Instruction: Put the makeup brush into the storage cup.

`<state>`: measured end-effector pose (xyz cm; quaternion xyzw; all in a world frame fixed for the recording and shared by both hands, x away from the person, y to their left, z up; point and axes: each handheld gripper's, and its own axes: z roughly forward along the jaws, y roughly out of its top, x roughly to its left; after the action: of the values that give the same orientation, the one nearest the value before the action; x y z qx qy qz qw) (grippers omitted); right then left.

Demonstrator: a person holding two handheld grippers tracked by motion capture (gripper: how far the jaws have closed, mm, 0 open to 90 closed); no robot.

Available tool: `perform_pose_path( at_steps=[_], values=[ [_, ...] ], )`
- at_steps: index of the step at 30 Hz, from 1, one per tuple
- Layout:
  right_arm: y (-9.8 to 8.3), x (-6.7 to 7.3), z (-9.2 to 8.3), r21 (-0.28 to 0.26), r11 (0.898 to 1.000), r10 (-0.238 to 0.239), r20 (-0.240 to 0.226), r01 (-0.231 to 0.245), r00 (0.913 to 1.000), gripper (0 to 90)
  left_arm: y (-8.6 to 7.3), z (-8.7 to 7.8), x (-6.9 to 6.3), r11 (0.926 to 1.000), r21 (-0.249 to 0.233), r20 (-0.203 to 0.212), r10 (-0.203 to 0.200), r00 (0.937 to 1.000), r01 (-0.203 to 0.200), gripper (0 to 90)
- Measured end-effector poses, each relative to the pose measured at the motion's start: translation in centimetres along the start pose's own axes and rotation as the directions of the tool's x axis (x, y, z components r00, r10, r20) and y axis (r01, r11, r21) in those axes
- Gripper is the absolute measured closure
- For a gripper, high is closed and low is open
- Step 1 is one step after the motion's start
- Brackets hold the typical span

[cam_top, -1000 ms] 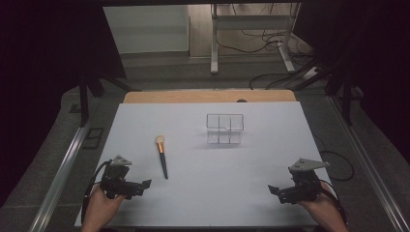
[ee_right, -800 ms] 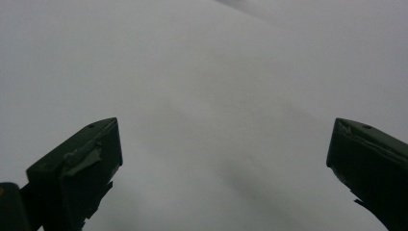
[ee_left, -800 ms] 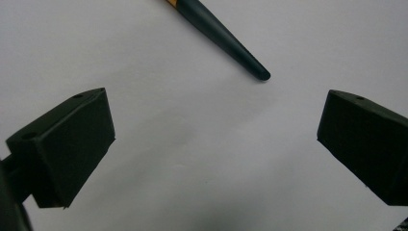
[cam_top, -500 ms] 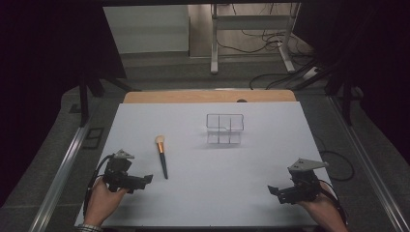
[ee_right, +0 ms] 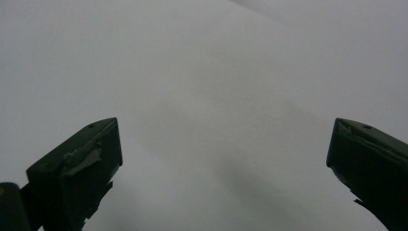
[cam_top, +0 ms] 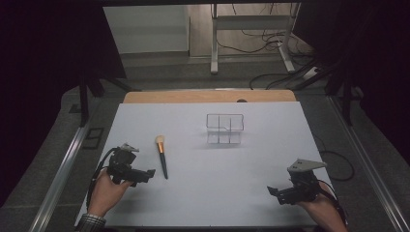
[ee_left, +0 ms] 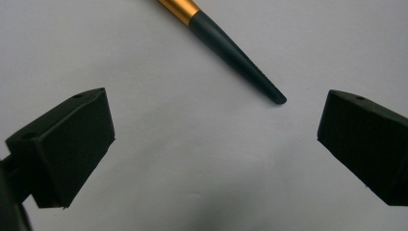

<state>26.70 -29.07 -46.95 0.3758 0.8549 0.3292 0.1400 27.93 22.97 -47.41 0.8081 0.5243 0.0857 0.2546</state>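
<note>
High view: the brush (cam_top: pixel 161 155) lies near the surface's left edge, just beside the wide-open left gripper (cam_top: pixel 145 175). Reaching seems underway; next, straddle the handle and close. The right gripper (cam_top: pixel 274 192) idles, wide.

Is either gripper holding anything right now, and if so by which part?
Nothing is held. The left gripper is open, short of the brush handle tip. The right gripper is open over bare table.
</note>
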Motion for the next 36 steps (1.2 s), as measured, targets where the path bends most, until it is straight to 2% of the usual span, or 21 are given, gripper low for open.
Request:
perform_pose_path(
  at_steps=[16, 25, 30, 36],
  values=[
    [0.0, 0.0, -0.1, -0.014, 1.0, 0.015, -0.001, -0.015, 0.9999, 0.0, 1.9, 0.5, 0.4, 0.9985, 0.039, -0.031, 0.039, 0.9988, -0.037, 0.0],
    [0.0, 0.0, 0.0, -0.011, 1.0, 0.007, 0.001, -0.007, 1.0, 0.0, 2.8, 0.9, 0.7, 0.9981, 0.048, -0.035, 0.042, 0.9985, -0.04, 0.0],
    [0.0, 0.1, 0.0, -0.005, 1.0, 0.002, 0.0, -0.002, 1.0, 0.0, 3.3, 1.1, 0.8, 0.9969, 0.055, -0.049, 0.06, 0.997, -0.057, 0.2],
    [0.0, 0.1, 0.0, -0.003, 1.0, 0.0, 0.0, 0.0, 1.0, 0.0, 3.9, 1.3, 1.0, 0.9966, 0.063, -0.054, 0.057, 0.9969, -0.053, 0.2]
  ],
)
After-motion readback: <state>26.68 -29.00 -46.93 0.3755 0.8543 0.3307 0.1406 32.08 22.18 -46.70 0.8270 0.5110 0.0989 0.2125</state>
